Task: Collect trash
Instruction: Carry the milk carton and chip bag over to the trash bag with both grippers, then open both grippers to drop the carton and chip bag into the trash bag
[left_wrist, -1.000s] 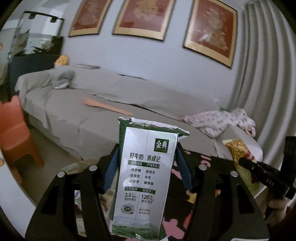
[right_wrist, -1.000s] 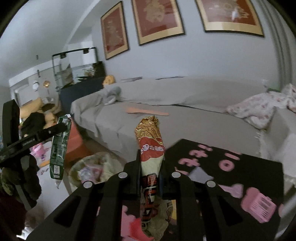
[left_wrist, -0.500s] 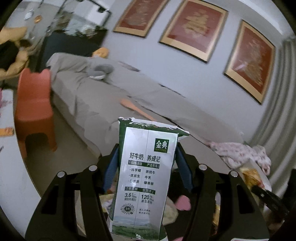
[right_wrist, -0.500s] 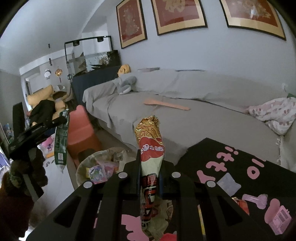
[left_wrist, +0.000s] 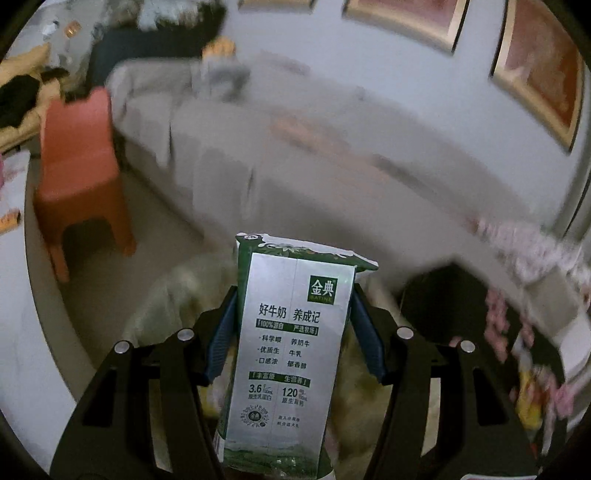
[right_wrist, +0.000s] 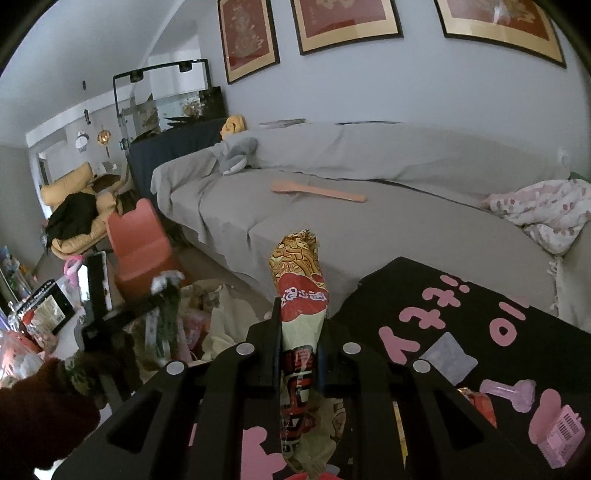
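The left wrist view is smeared with blur, so the grey sofa and orange stool beyond the left gripper are soft, and the bin bag just below and behind its fingers is only a pale shape. That gripper clamps a flattened milk carton, its bottom cut off by the frame; it reads "金典", "好牛奶 养成记", "3.6" and "120". The right gripper pinches a crumpled snack wrapper upright, its red label too creased to read. Right of it lies a black table with pink shapes; ahead a wooden spatula rests on the sofa under red framed pictures.
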